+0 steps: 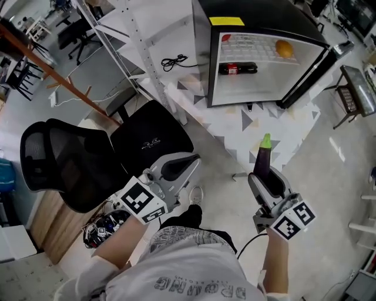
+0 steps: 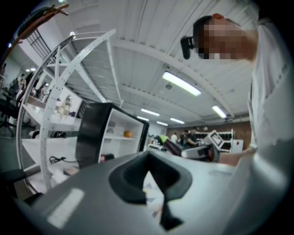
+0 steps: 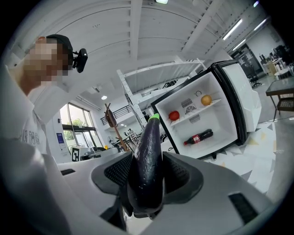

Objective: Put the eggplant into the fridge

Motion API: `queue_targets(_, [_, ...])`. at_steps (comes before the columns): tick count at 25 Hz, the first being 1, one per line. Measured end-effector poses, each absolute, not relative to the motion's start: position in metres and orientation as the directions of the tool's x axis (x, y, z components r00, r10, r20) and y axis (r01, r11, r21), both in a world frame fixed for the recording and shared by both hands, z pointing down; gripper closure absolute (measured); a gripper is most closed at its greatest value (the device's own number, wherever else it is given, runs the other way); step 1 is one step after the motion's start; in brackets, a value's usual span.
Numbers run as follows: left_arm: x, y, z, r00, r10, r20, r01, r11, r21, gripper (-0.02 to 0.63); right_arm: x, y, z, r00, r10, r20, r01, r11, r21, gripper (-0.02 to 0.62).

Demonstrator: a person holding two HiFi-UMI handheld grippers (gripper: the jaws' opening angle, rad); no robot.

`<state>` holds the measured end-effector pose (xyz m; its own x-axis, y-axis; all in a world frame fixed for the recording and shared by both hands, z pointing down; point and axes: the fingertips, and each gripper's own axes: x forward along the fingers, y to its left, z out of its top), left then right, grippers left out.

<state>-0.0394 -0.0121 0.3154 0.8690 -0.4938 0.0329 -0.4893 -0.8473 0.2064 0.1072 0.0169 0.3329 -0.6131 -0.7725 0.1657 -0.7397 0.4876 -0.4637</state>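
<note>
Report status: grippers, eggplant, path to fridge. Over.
Right gripper shut on eggplant, green tip forward. Left gripper shut, empty. Fridge open ahead, bottle lying inside; nothing seen blocking the way.

A dark purple eggplant (image 1: pixel 261 160), green tip up, sits clamped in the right claw (image 1: pixel 263 176), apart from the open fridge (image 1: pixel 258 10).

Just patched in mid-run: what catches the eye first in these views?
A dark purple eggplant with a green tip stands clamped in the right gripper. The black fridge stands open on the floor ahead, a cola bottle lying on its bottom and an orange on the shelf above. The left gripper is shut and empty.
</note>
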Motion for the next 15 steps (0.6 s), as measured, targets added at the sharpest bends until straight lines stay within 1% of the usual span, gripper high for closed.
queue_targets(15, [-0.057,-0.076,0.313,0.887,-0.461,0.028,-0.456,-0.865,0.210,0.598,0.093,-0.047,0.330,-0.581,-0.787,0.207,-0.779,0.464,-0.422,0.394])
